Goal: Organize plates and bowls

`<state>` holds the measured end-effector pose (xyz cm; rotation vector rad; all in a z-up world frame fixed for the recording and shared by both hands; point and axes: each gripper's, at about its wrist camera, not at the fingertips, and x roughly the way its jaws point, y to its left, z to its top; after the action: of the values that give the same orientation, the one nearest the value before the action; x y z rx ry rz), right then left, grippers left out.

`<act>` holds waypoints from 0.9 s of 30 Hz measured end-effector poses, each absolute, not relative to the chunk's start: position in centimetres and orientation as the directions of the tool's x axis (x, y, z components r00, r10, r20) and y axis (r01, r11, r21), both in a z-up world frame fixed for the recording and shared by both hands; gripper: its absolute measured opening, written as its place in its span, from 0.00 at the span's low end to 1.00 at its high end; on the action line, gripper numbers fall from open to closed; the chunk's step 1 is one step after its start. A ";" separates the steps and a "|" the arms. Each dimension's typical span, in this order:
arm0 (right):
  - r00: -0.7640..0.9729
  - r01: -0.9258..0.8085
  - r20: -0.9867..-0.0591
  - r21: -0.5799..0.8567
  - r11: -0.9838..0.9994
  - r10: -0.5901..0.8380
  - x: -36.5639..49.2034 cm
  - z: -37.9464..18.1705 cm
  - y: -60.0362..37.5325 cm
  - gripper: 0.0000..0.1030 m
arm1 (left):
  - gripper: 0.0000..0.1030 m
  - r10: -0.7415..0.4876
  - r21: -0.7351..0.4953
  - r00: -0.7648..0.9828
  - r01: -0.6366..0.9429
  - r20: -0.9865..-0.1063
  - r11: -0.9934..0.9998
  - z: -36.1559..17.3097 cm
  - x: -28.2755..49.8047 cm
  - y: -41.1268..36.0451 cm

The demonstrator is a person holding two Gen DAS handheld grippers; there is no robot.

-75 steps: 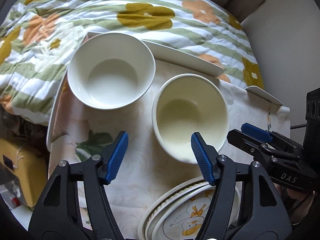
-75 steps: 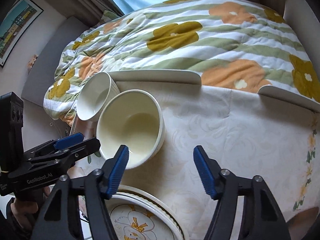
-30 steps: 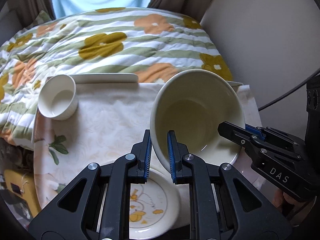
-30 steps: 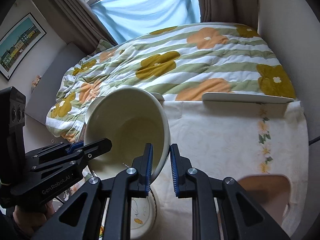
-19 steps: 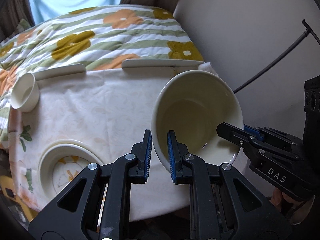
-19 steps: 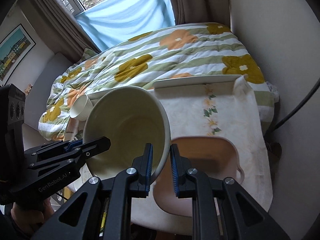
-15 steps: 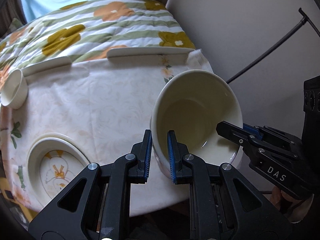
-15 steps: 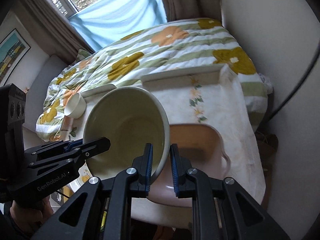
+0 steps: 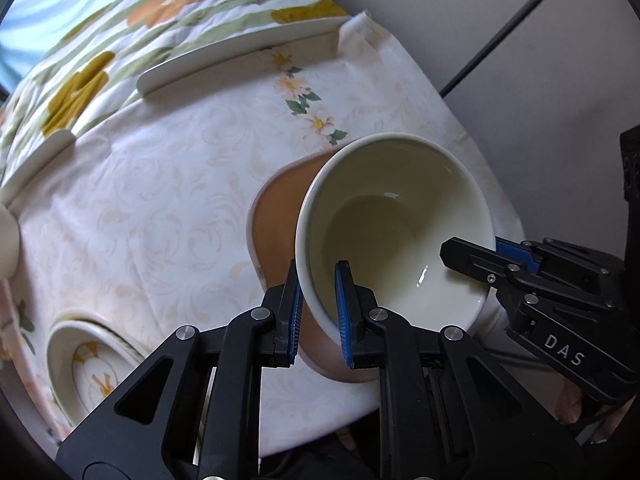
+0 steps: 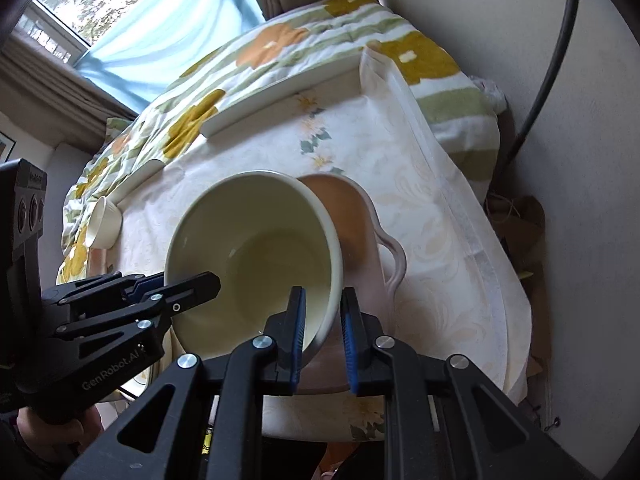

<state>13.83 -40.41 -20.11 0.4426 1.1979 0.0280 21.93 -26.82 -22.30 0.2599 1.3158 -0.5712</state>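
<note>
A large cream bowl (image 9: pixel 396 220) (image 10: pixel 256 248) hangs tilted just above a pink dish with handles (image 9: pixel 276 220) (image 10: pixel 360 232) near the table's right end. My left gripper (image 9: pixel 318 312) is shut on the bowl's near-left rim, one pad inside and one outside. My right gripper (image 10: pixel 322 320) is shut on the opposite rim in the same way. Each gripper shows in the other's view, the right one (image 9: pixel 500 256) and the left one (image 10: pixel 176 284). The bowl hides most of the pink dish.
A stack of plates with a yellow drawing (image 9: pixel 88 372) lies at the table's front left. A small white bowl (image 10: pixel 104 222) stands at the far left edge. The floral tablecloth (image 9: pixel 160 200) ends close to a wall with a black cable (image 10: pixel 548 72); a flowered quilt (image 10: pixel 280 52) lies behind.
Both grippers carried the cream bowl to the right across the table and lower. It now hangs over the pink dish, and the plate stack and small bowl have fallen behind on the left.
</note>
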 end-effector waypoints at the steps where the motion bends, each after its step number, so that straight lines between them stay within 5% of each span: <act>1: 0.369 0.216 -0.895 0.345 0.913 0.251 13.8 -20.4 -40.4 0.16 | 0.13 -0.235 -0.125 0.139 0.541 -0.962 0.832 -22.6 22.0 -27.1; 27: 0.340 0.284 -0.908 0.349 0.893 0.247 13.6 -23.0 -40.5 0.16 | 0.13 -0.164 -0.034 0.156 0.615 -0.974 0.788 -24.4 22.3 -28.4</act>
<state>13.62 -40.54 -22.96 0.4984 1.2387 -0.0259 22.31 -28.40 -24.44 0.4175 1.3039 -0.5809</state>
